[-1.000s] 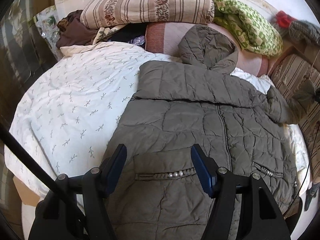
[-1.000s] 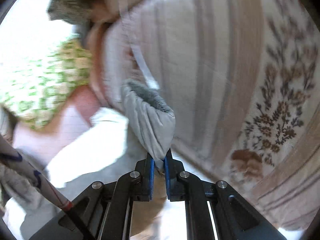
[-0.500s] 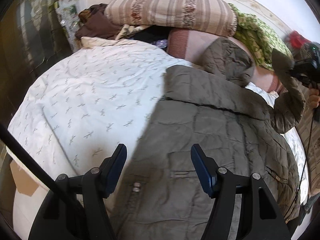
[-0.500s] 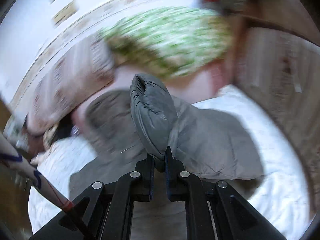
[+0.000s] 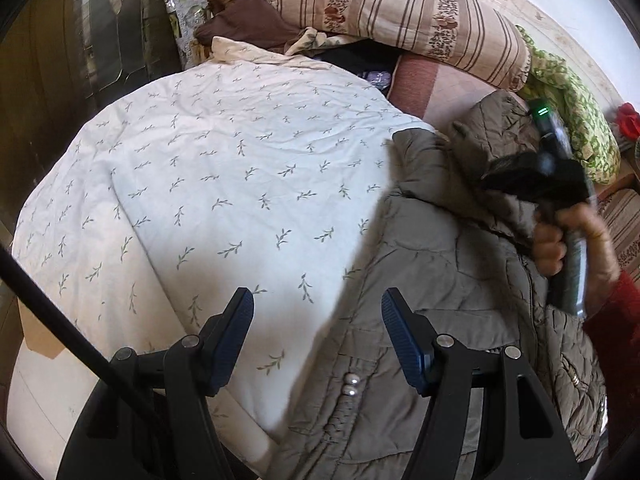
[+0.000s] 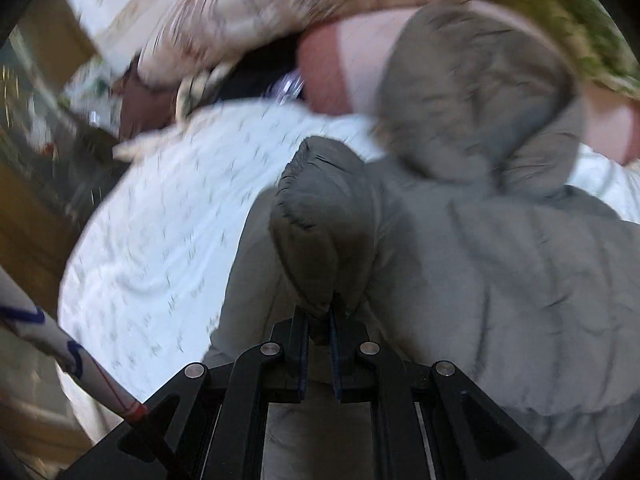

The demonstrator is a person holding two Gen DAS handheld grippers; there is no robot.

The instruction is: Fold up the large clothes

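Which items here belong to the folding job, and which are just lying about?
In the job: padded jacket, its sleeve, right gripper, left gripper.
Lying about: striped pillow, green patterned blanket, brown garment, white leaf-print duvet.

Sleeve (image 6: 324, 224) carried from the far right side of the bed, over the striped cushions, inward across the jacket (image 5: 452, 320) front; cuff now above the chest, below the hood (image 6: 480, 92). Right gripper (image 6: 319, 322) brought into the left wrist view, above the jacket's upper right. Left gripper (image 5: 316, 336) shifted leftward: formerly over the jacket pocket, now straddling the jacket edge and duvet (image 5: 224, 184).
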